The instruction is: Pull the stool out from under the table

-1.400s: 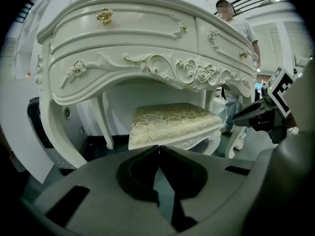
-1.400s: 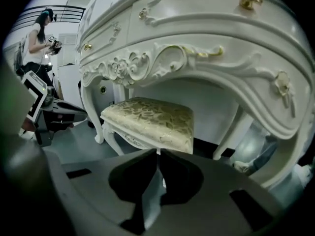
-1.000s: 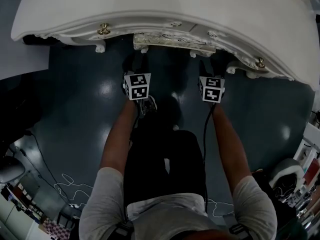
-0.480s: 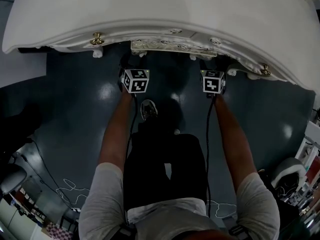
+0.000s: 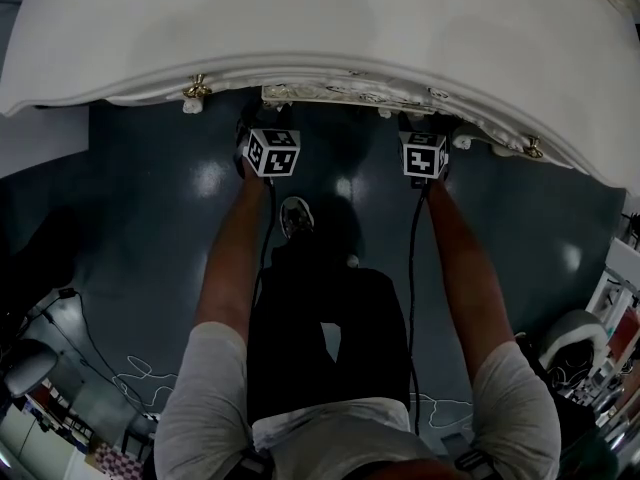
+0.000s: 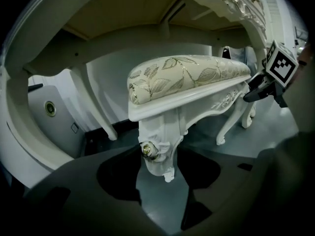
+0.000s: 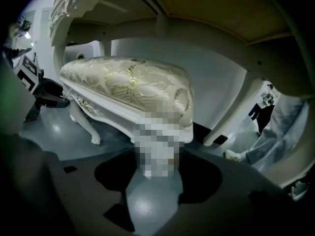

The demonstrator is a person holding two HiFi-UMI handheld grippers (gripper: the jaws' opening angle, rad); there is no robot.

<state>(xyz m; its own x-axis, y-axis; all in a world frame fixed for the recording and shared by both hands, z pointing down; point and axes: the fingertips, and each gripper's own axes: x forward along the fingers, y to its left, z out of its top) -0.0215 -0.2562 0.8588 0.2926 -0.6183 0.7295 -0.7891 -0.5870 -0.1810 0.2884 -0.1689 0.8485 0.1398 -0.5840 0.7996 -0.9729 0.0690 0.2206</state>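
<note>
The stool (image 6: 187,77) has a floral cream cushion and carved white legs, and stands under the white table (image 5: 300,28). In the head view only its ornate front rim (image 5: 345,93) shows below the table edge. My left gripper (image 5: 263,136) reaches under the edge at the stool's left front corner. Its jaws have just been opening and stand open, with the corner leg (image 6: 158,149) in the gap between them. My right gripper (image 5: 425,136) is at the right front corner. Its jaws have also just been opening and stand open round that leg (image 7: 155,151), which is partly hidden by a mosaic patch.
Curved white table legs (image 6: 101,117) stand beside and behind the stool. The person's shoe (image 5: 296,218) rests on the dark floor between the arms. Cables (image 5: 130,368) trail at lower left, clutter (image 5: 585,348) sits at right. Another shoe (image 7: 237,155) shows beyond the stool.
Both grippers have moved forward and down toward the table edge, closer to the stool's front. The table top now fills more of the head view.
</note>
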